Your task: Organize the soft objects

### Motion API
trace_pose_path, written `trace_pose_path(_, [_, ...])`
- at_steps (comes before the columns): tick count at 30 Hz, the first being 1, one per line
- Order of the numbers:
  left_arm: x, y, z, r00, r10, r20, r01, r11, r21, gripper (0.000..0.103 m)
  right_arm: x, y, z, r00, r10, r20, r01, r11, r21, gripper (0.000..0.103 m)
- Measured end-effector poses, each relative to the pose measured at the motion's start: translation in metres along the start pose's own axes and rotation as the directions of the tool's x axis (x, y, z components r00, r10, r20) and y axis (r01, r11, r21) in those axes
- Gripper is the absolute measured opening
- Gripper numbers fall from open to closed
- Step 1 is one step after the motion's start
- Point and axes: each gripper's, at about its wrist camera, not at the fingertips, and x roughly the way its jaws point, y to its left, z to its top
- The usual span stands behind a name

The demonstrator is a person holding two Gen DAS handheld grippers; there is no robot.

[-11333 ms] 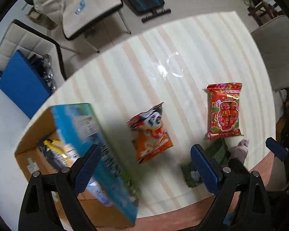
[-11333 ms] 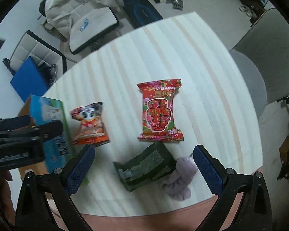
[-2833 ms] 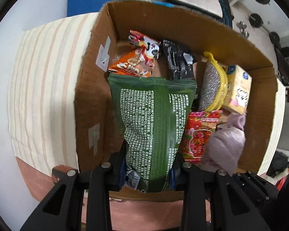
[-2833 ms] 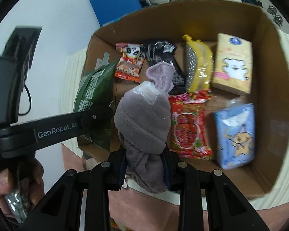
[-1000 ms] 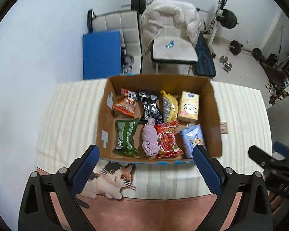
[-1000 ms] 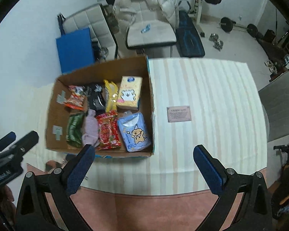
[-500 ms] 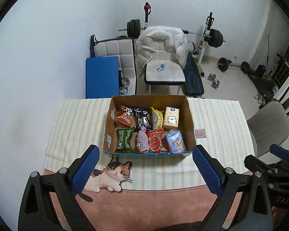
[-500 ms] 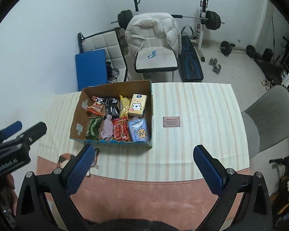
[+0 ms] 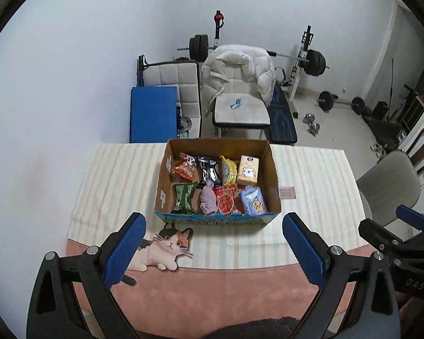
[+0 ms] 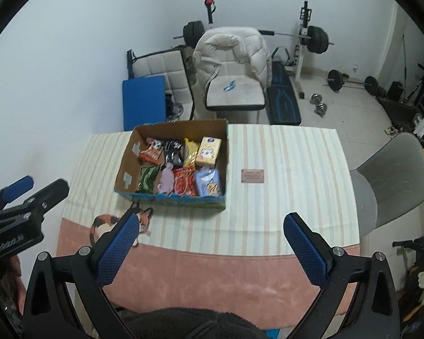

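A cardboard box (image 9: 273, 169) (image 10: 124, 165) stands on the striped tablecloth (image 9: 319, 175). Inside it lie a green packet (image 9: 183, 197) (image 10: 148, 178), a grey-purple sock bundle (image 9: 207, 199) (image 10: 166, 180), a red packet (image 9: 224, 200) (image 10: 183, 182), a blue tissue pack (image 9: 253, 199), an orange panda packet (image 9: 186, 166), a black packet, a yellow item and a yellow carton (image 9: 248, 169). My left gripper (image 9: 213, 250) is open and empty, held high and well back from the box. My right gripper (image 10: 212, 250) is open and empty too, at the same distance.
A cat picture (image 9: 166, 245) is on the cloth by the front edge. A small brown card (image 10: 253, 175) lies right of the box. A grey chair (image 10: 393, 180) stands at the table's right. Behind are chairs, a white jacket, a blue mat and weights.
Both grippers let go of the green packet and the sock bundle into the box, opened, and pulled up and back; the box now looks smaller and farther.
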Motion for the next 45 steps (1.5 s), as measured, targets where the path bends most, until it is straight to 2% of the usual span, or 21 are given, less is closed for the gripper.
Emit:
trace_pose_path(10, [0.006, -0.008, -0.002, 0.999, 0.031, 0.034, -0.032, 0.999, 0.015, 0.103, -0.006, 0.003, 0.008, 0.993, -0.065, 0.095, 0.063, 0.998, 0.021, 0.103])
trace_pose_path(45, [0.0, -0.003, -0.008, 0.998, 0.032, 0.047, -0.031, 0.999, -0.023, 0.103, -0.01, 0.002, 0.01, 0.992, -0.084, 0.094, 0.082, 0.996, 0.021, 0.103])
